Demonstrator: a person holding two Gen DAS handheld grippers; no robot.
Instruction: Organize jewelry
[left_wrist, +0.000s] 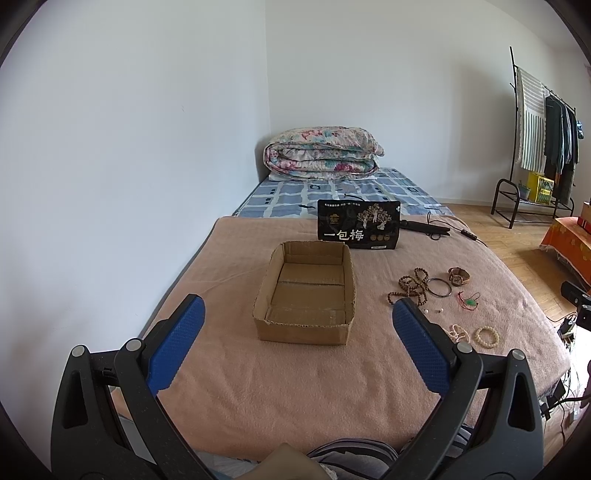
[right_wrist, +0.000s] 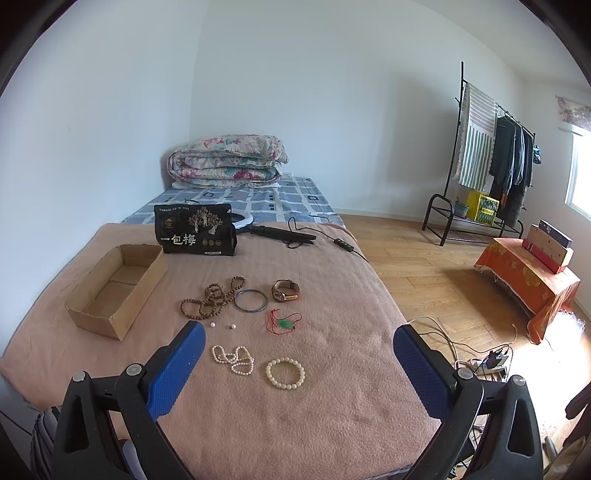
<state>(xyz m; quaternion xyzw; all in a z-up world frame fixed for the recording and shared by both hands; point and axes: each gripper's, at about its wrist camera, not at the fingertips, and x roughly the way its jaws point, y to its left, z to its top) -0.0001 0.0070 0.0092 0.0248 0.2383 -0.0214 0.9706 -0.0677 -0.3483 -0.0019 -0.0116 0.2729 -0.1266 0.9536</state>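
An empty cardboard box (left_wrist: 306, 291) (right_wrist: 114, 288) sits on the pink blanket. To its right lies jewelry: a brown bead necklace (right_wrist: 212, 299) (left_wrist: 412, 286), a dark bangle (right_wrist: 250, 301) (left_wrist: 439, 287), a watch (right_wrist: 285, 290) (left_wrist: 458, 276), a green pendant on red cord (right_wrist: 283, 324) (left_wrist: 470, 302), two loose pearls (right_wrist: 222, 325), a pearl strand (right_wrist: 233, 359) (left_wrist: 458, 332) and a cream bead bracelet (right_wrist: 285, 373) (left_wrist: 487, 336). My left gripper (left_wrist: 299, 306) is open and empty before the box. My right gripper (right_wrist: 299, 332) is open and empty, above the blanket near the pearl strand and bracelet.
A black snack bag (right_wrist: 195, 229) stands behind the box. A ring light with cable (right_wrist: 280, 232) lies beyond it. A folded quilt (right_wrist: 227, 160) sits at the bed's far end. The bed's right edge drops to wood floor with cables (right_wrist: 480, 354), a clothes rack (right_wrist: 480, 166) and an orange-draped stand (right_wrist: 532, 280).
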